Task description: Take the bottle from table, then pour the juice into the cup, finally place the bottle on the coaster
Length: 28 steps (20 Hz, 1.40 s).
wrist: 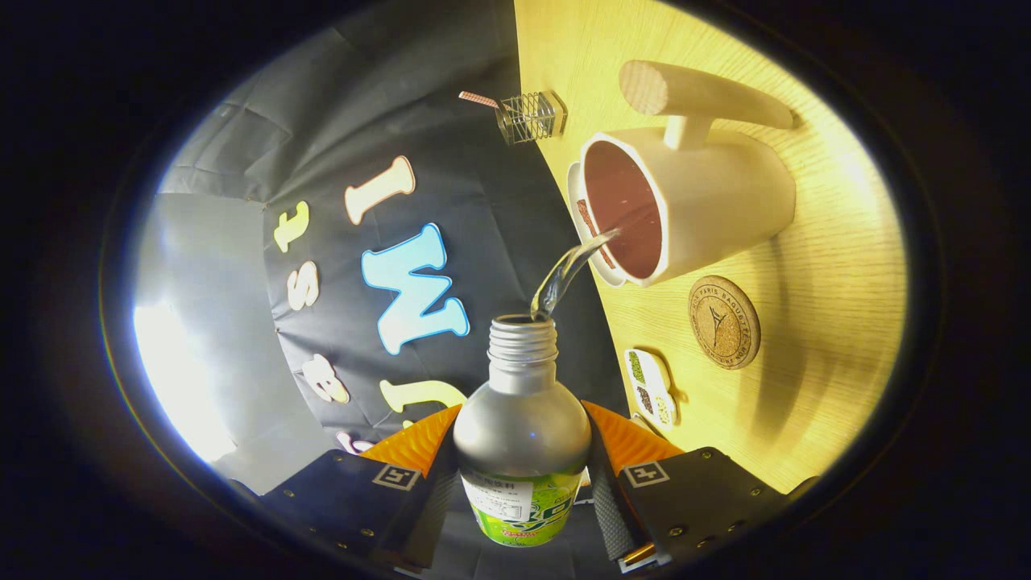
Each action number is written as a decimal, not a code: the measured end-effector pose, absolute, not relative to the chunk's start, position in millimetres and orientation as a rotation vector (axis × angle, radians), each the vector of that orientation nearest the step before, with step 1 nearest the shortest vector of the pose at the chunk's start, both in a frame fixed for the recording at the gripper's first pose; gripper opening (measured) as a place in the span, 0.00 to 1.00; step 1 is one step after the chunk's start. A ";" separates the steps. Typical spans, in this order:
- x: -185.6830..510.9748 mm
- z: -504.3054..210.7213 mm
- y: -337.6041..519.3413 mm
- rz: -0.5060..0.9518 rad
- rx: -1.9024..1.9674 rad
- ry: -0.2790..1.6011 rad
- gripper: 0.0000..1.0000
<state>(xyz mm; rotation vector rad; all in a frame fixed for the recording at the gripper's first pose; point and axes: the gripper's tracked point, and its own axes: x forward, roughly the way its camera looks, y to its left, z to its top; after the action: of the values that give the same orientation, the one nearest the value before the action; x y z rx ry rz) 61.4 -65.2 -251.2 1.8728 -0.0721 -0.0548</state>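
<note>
My gripper (522,459) is shut on a silver bottle (522,427) with a green label, both fingers pressing its sides. The view is rolled sideways, so the bottle is tipped. Its cap is off, and a clear stream of liquid (568,270) arcs from its threaded mouth into the white cup (709,201), whose inside is dark red. The cup has a long wooden handle (701,93) and stands on the wooden table (821,322) beyond the fingers. A round cork coaster (724,322) lies on the table beside the cup, nearer to my fingers.
A small wire basket (529,118) stands at the table's far edge beyond the cup. A little white dish with green and brown bits (651,385) lies near the table's edge, close to one finger. The black cloth wall rises behind the table.
</note>
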 end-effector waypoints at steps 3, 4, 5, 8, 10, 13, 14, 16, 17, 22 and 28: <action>63.0 -251.0 -66.9 -0.057 1.886 -0.082 0.76; 62.9 -250.8 -67.0 -0.058 1.890 -0.086 0.76; 62.4 -249.4 -66.2 -0.055 1.895 -0.091 0.76; 63.1 -248.6 -67.6 -0.054 1.910 -0.099 0.76; 62.1 -247.0 -68.0 -0.051 1.930 -0.111 0.76; 64.3 -245.4 -70.1 -0.051 1.952 -0.119 0.76; 64.4 -244.9 -69.5 -0.052 1.953 -0.117 0.76; 63.4 -243.3 -73.1 -0.053 1.963 -0.131 0.76; 62.4 -242.3 -73.9 -0.053 1.971 -0.136 0.76; 63.3 -237.9 -78.5 -0.063 2.020 -0.159 0.76; 62.6 -235.9 -81.6 -0.084 2.056 -0.165 0.76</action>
<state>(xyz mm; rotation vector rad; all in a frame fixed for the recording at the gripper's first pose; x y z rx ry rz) 62.6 -81.6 -235.9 2.0558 -0.1647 -0.0843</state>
